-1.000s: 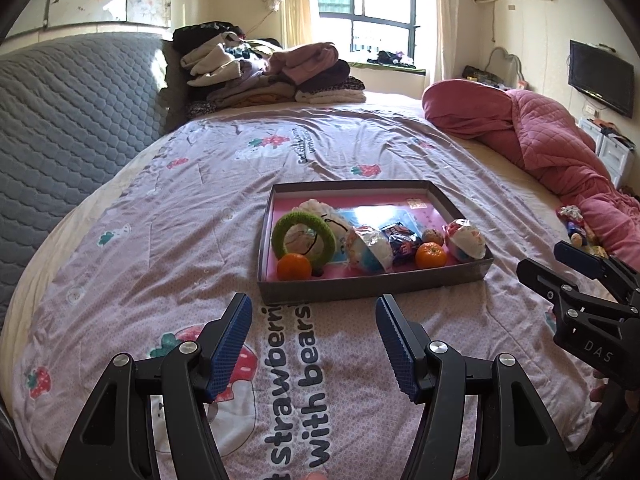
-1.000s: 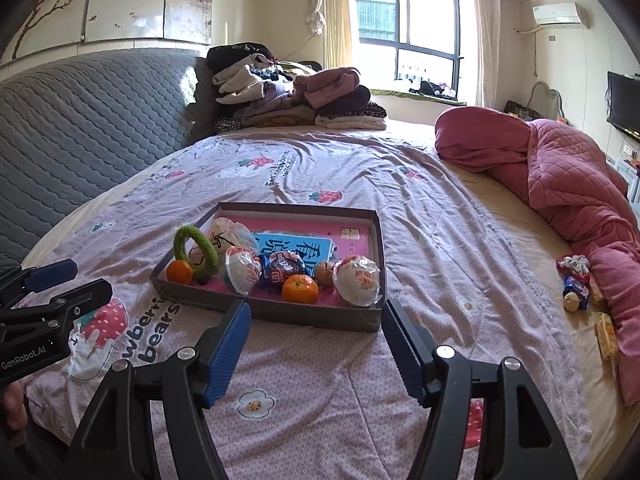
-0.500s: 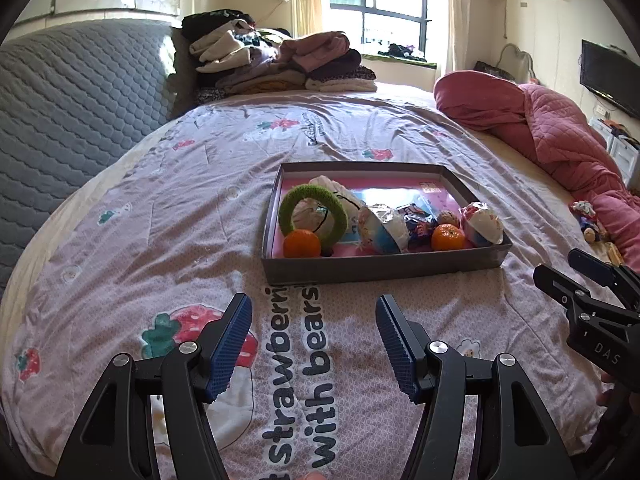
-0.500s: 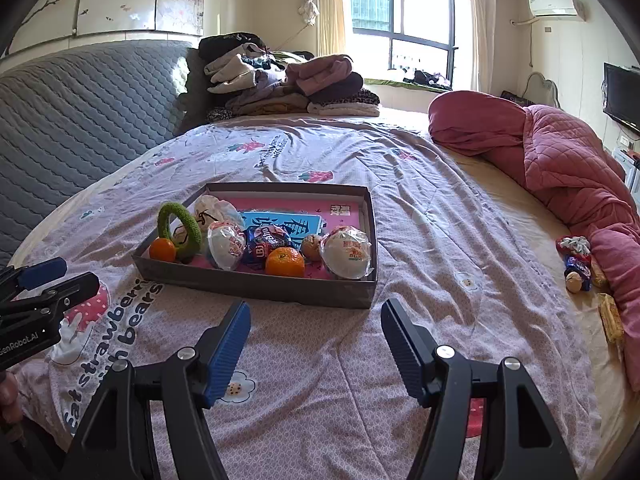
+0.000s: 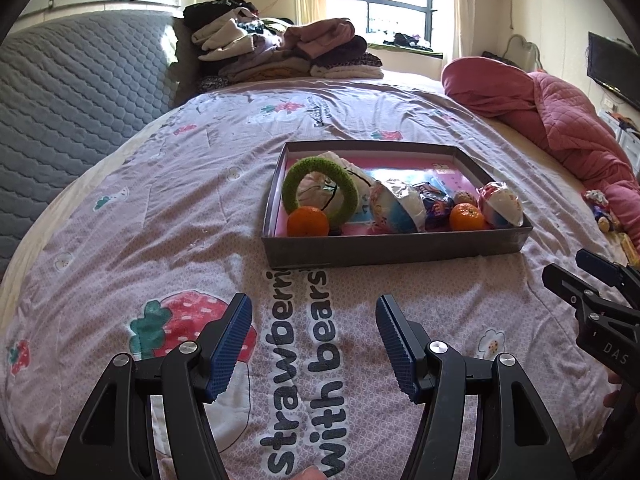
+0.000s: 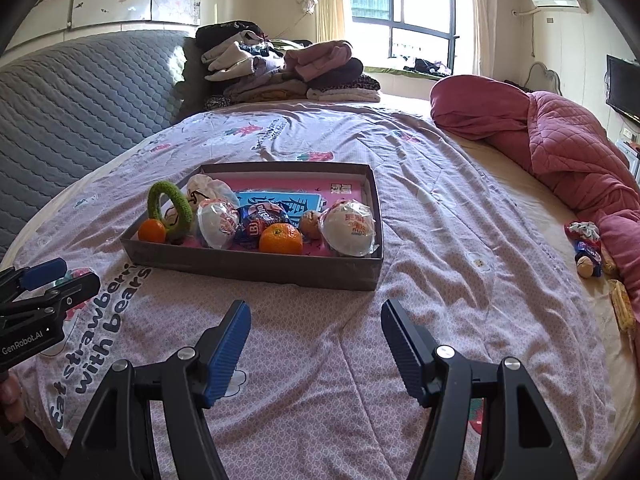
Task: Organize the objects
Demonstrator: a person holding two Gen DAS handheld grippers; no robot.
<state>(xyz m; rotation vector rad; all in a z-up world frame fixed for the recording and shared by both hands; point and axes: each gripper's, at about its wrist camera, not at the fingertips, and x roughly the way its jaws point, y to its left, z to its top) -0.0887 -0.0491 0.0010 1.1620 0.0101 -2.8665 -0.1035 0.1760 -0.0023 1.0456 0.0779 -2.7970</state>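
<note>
A shallow grey box (image 5: 384,246) (image 6: 256,266) with a pink floor lies on the bed. It holds a green knitted ring (image 5: 320,190) (image 6: 170,210), two oranges (image 5: 307,222) (image 6: 280,239), wrapped buns (image 5: 502,206) (image 6: 348,228), a blue snack packet (image 6: 258,218) and a white pouch. My left gripper (image 5: 314,344) is open and empty above the bedspread, short of the box. My right gripper (image 6: 316,348) is open and empty, also short of the box. Each gripper shows at the edge of the other's view.
The pink quilt (image 6: 560,148) is bunched along the right side. Small toys and snacks (image 6: 588,258) lie beside it. Folded clothes (image 5: 288,56) are stacked at the bed's far end. A grey padded headboard (image 5: 80,88) runs on the left.
Both grippers have moved forward and lower toward the box, which looks larger and nearer. Both stay open.
</note>
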